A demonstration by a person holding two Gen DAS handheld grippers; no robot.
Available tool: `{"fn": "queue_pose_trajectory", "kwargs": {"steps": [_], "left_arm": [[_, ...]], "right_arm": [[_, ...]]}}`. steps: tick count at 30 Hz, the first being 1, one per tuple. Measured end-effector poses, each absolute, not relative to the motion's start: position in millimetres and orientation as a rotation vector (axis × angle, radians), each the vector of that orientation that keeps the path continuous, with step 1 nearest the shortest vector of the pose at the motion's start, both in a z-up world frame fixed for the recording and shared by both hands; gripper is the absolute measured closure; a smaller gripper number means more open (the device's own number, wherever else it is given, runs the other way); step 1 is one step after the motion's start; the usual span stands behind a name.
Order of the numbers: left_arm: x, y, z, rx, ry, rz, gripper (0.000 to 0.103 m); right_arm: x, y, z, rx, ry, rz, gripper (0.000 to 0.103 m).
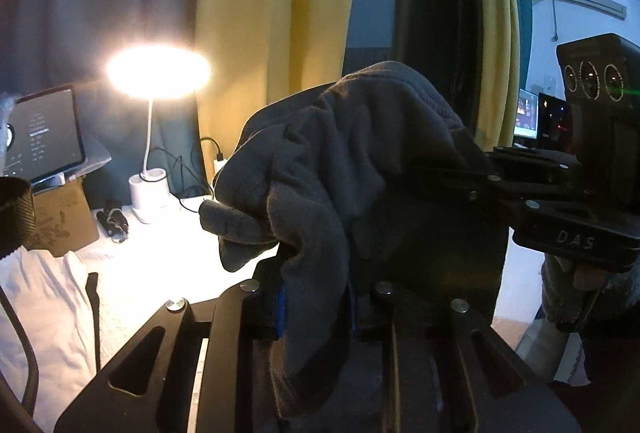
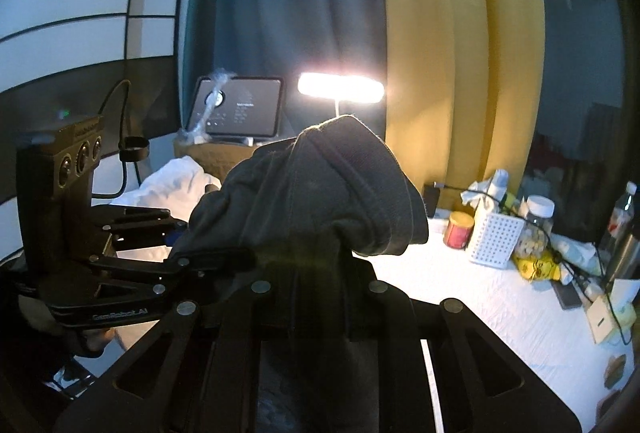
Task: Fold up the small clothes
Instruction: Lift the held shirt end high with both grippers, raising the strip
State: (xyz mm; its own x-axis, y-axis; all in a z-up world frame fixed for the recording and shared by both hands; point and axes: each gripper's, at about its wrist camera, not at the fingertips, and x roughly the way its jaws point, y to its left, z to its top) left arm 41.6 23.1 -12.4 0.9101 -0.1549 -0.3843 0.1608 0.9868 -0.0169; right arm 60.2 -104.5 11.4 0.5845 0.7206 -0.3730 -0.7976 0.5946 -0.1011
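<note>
Left gripper (image 1: 316,309), lower centre of the left wrist view, has its jaws nearly closed and pinched on a fold of the dark grey garment (image 1: 352,161); the blue pads (image 1: 281,307) show at either side of the cloth. Right gripper (image 2: 320,297), lower centre of the right wrist view, is likewise almost closed, with a bunch of the same garment rising from between its jaws. In the left wrist view it enters from the right edge, its fingers reaching into the cloth at mid-frame.

The garment hangs in the air between the two tools, bunched and draped over both, clear of the white-covered table (image 2: 500,305) seen below and behind it. Two separate grips on one piece of cloth suggest a lift meant to let the fabric fall open under its own weight, so that its edges can be found before it is laid flat; no fold appears to be made yet.

Background items sit away from the work: a lit desk lamp (image 1: 158,71) and a tablet (image 1: 46,135) at the left of the left wrist view, and a white perforated basket (image 2: 496,239), a red jar (image 2: 459,229) and bottles at the right of the right wrist view. A white cloth (image 1: 44,297) lies crumpled at the lower left, probably another item awaiting its turn.
</note>
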Motion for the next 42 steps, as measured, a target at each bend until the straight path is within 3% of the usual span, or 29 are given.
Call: {"fn": "queue_pose_trajectory", "kwargs": {"steps": [25, 42], "left_arm": [[-38, 70, 38, 0.029, 0.17, -0.052, 0.084], [-96, 126, 58, 0.088, 0.151, 0.081, 0.084]], "right_arm": [[-24, -65, 78, -0.318, 0.068, 1.052, 0.086], [-70, -16, 84, -0.332, 0.009, 1.205, 0.086]]}}
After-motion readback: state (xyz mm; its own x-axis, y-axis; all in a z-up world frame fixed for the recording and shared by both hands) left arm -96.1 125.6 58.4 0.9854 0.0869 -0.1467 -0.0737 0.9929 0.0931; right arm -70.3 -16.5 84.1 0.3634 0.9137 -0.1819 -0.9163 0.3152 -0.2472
